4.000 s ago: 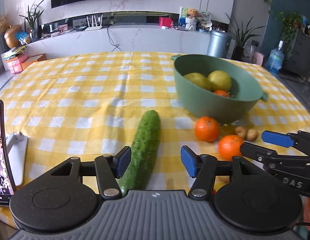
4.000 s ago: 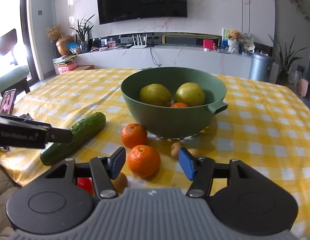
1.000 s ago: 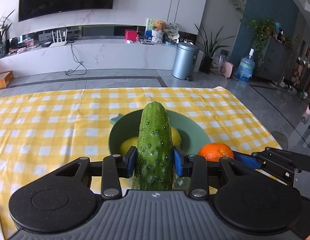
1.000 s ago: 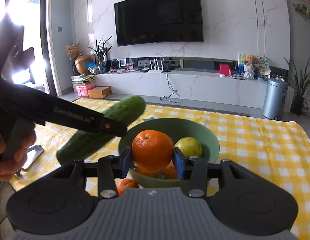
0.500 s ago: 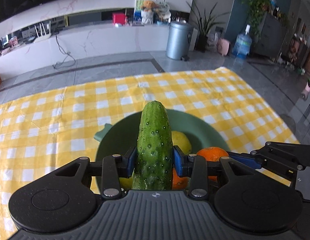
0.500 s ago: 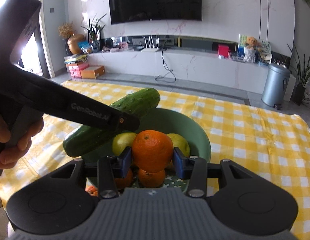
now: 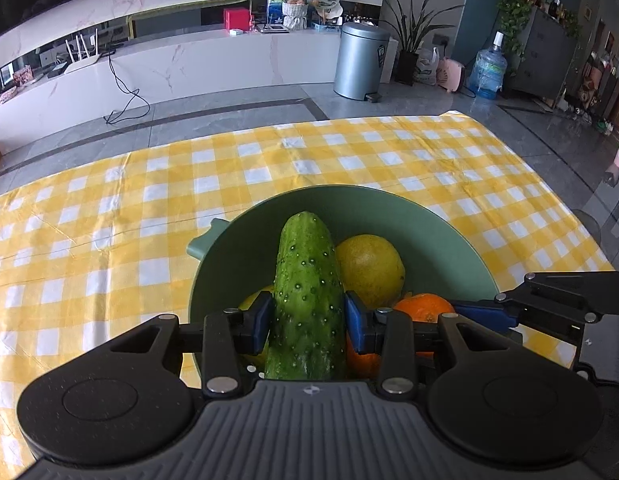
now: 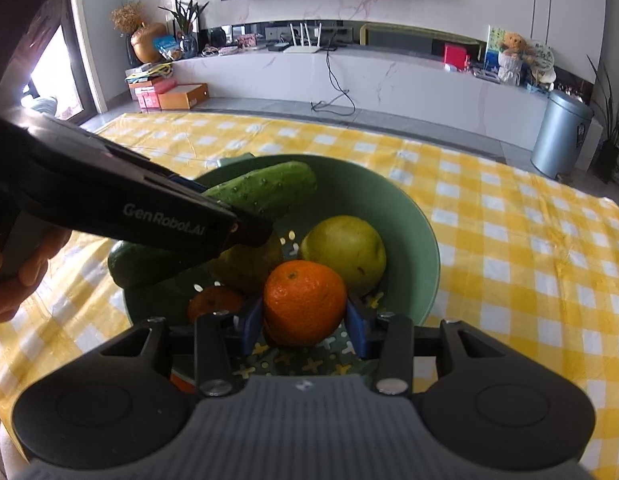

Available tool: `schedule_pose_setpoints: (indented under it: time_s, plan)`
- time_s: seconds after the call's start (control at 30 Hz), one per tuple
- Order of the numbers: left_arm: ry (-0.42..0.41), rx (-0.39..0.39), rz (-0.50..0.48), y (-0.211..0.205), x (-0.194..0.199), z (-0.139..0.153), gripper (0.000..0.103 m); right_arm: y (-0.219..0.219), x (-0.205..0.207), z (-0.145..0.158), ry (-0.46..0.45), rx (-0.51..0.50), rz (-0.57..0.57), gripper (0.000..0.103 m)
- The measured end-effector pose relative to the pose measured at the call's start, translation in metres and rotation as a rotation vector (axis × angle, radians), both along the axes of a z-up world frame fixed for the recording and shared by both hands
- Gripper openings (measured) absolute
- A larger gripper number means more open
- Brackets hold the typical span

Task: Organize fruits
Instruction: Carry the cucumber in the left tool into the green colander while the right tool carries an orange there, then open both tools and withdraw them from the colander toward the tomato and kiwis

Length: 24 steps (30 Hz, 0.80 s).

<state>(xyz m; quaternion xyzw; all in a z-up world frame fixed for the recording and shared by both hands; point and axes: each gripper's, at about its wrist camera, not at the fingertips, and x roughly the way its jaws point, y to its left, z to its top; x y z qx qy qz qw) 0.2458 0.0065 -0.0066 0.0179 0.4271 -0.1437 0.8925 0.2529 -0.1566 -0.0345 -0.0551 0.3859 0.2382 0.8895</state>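
Note:
My left gripper [image 7: 307, 320] is shut on a bumpy green cucumber [image 7: 307, 288] and holds it over the green bowl [image 7: 245, 248]. The cucumber [image 8: 265, 190] and the left gripper's black body show in the right wrist view too. My right gripper [image 8: 305, 322] is shut on an orange [image 8: 305, 302] just above the bowl [image 8: 417, 232]. That orange [image 7: 423, 306] and the right gripper's fingers [image 7: 485, 314] show at the right in the left wrist view. In the bowl lie a yellow-green pear [image 8: 343, 250], a second pear [image 8: 249, 264] half hidden, and a small orange [image 8: 213, 306].
The bowl stands on a table with a yellow and white checked cloth [image 7: 109, 216]. Its far edge [image 7: 269, 128] drops to a grey floor. Another orange [image 8: 181, 382] peeks out beside the bowl below my right gripper. A hand [image 8: 17, 276] holds the left gripper.
Both grippers have come lower and closer over the bowl. The cucumber and the orange now hang just above the fruit inside. Both grips are unchanged.

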Motion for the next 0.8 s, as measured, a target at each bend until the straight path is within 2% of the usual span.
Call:
schedule_pose_setpoints:
  time_s: [0.37,0.6,0.63,0.7,0.8]
  plan:
    - [0.021,-0.020,-0.019,0.004,-0.011,0.004,0.055,0.005,0.002,0.001,0.015,-0.025,0.002,0.043]
    - [0.044,-0.038,-0.025,0.007,-0.022,0.005,0.057,0.006,-0.001,0.004,0.016,-0.036,0.006,0.044]
    - [0.051,-0.047,-0.023,0.008,-0.023,0.005,0.057,0.006,-0.002,0.004,0.013,-0.036,0.003,0.052]
    - [0.065,-0.072,-0.019,0.011,-0.025,0.005,0.058,0.003,-0.004,0.007,0.005,-0.023,-0.016,0.061]
    - [0.074,-0.089,-0.008,0.015,-0.028,0.003,0.058,-0.001,-0.003,0.009,0.015,-0.005,-0.032,0.061]
